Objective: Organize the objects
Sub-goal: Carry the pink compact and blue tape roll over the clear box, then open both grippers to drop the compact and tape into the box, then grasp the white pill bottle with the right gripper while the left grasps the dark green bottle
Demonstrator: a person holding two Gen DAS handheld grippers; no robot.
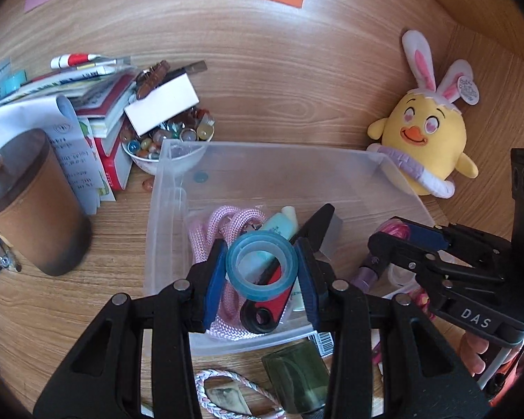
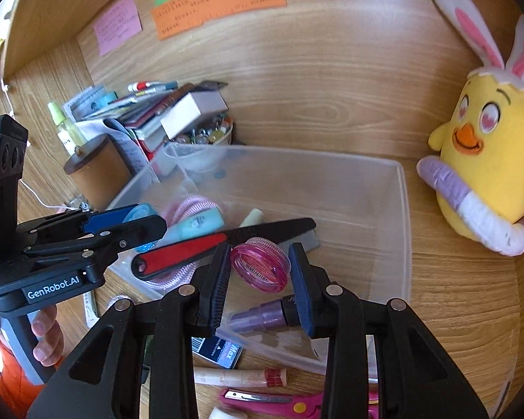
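In the left wrist view my left gripper point(image 1: 262, 248) is shut on a light-blue tape roll point(image 1: 262, 286), held over the near end of a clear plastic bin point(image 1: 227, 155). Under it in the bin lie a pink rope point(image 1: 206, 234), a red and black tool point(image 1: 274, 300) and a pale green tube point(image 1: 279, 225). In the right wrist view my right gripper point(image 2: 259, 249) is shut on a pink tape roll point(image 2: 262, 267), also above the bin point(image 2: 403, 209). Each gripper shows in the other's view: the right gripper point(image 1: 394, 234) beside the left gripper point(image 2: 146, 217).
A yellow plush chick point(image 1: 426, 132) leans at the bin's right. At the left stand a brown lidded cup point(image 1: 35, 206), a pile of books point(image 1: 104, 104) and a bowl of marbles point(image 1: 164, 136). In front of the bin lie pink scissors point(image 2: 272, 399), a cream tube point(image 2: 241, 375), a green bottle point(image 1: 297, 377).
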